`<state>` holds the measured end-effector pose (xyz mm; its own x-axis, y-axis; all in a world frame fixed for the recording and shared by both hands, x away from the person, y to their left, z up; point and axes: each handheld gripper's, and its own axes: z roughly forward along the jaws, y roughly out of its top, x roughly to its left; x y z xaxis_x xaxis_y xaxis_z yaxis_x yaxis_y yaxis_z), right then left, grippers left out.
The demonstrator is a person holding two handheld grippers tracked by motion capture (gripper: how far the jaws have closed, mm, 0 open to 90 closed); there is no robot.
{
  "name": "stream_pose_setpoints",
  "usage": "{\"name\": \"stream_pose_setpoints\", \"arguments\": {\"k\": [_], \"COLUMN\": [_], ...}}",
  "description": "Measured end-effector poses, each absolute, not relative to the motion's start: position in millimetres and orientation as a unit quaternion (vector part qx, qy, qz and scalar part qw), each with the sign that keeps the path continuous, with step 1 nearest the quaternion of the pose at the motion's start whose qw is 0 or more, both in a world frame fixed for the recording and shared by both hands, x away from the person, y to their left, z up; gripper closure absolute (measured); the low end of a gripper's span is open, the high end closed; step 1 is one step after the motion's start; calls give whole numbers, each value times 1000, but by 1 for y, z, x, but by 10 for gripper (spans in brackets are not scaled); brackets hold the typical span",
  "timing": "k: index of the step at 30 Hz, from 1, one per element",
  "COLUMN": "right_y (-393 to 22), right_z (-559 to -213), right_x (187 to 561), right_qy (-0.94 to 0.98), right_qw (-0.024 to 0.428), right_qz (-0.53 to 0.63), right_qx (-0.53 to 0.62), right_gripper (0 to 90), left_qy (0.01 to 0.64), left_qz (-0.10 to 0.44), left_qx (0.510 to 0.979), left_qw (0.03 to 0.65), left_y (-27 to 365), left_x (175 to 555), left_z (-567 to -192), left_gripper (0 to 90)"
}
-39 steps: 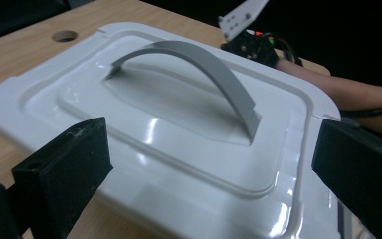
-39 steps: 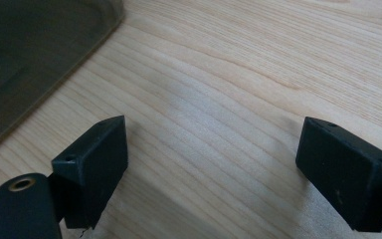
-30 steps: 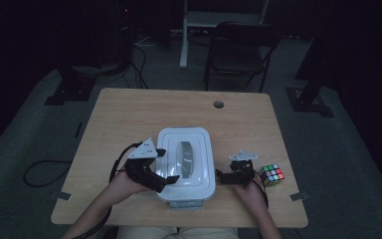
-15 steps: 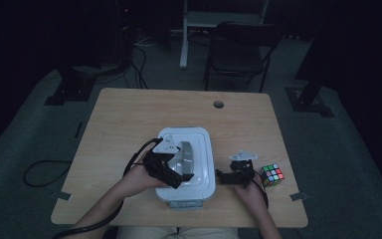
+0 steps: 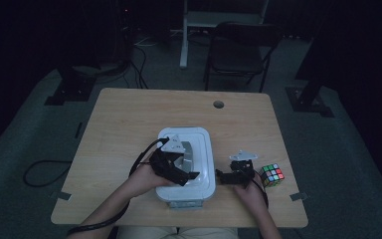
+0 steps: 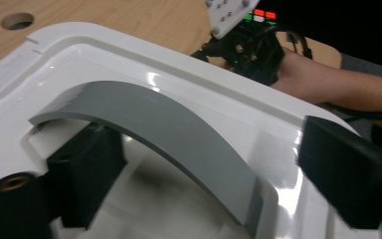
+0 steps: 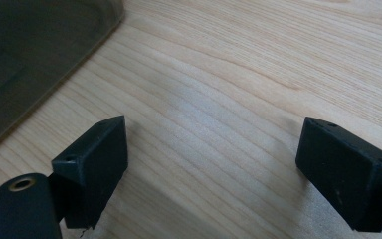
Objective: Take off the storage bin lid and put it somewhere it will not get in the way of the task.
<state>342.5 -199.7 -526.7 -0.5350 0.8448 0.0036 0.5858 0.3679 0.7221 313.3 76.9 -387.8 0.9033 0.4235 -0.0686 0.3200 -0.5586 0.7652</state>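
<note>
Two grippers: left gripper (image 6: 199, 184) jaws just closing, straddling grey curved handle (image 6: 169, 139) of white plastic box lid (image 6: 129, 55), not pinching. Right gripper (image 7: 214, 174) jaws spread over bare wooden table (image 7: 229, 74).

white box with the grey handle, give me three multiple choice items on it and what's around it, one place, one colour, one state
1. Where does the puzzle cube lie?
A. on the white box's lid
B. on the table, past the right gripper from the box
C. beside the table's round hole

2. What colour is the arched handle on the white box?
A. grey
B. red
C. yellow

3. How do the left gripper's jaws stand?
A. shut on the cube
B. pressed flat on bare table
C. apart, one on each side of the handle

Answers: 1 B, the high view shows the cube just beyond the right gripper. 2 A, the left gripper view shows a grey arch. 3 C, both jaws flank the handle there, clear of it.
</note>
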Motion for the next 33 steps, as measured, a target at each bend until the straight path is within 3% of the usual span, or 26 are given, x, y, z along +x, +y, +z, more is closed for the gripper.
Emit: {"name": "stream_pose_setpoints", "arguments": {"k": [8,11,12,13,16,25,33], "right_y": [-200,-200,-200,-200,-200,-200,-200], "right_z": [-527,-527,-527,-527,-527,-527,-527], "right_x": [343,343,343,343,343,343,343], "right_qy": [806,806,806,806,806,806,805], "right_qw": [188,188,188,188,188,188,188], "right_qz": [344,344,344,344,344,344,345], "right_qx": [444,444,444,444,444,444,444], "right_gripper": [127,127,127,127,126,127,127], "left_qy": [217,223,225,225,227,236,242], "left_qz": [53,54,55,55,54,55,39], "left_qx": [884,883,883,884,885,883,873], "left_qw": [411,410,408,406,403,401,422], "left_y": [72,73,73,73,73,72,77], "left_x": [317,318,318,319,319,316,313], "left_z": [-390,-390,-390,-391,-391,-391,-385], "left_gripper": [243,358,358,428,470,506,601]}}
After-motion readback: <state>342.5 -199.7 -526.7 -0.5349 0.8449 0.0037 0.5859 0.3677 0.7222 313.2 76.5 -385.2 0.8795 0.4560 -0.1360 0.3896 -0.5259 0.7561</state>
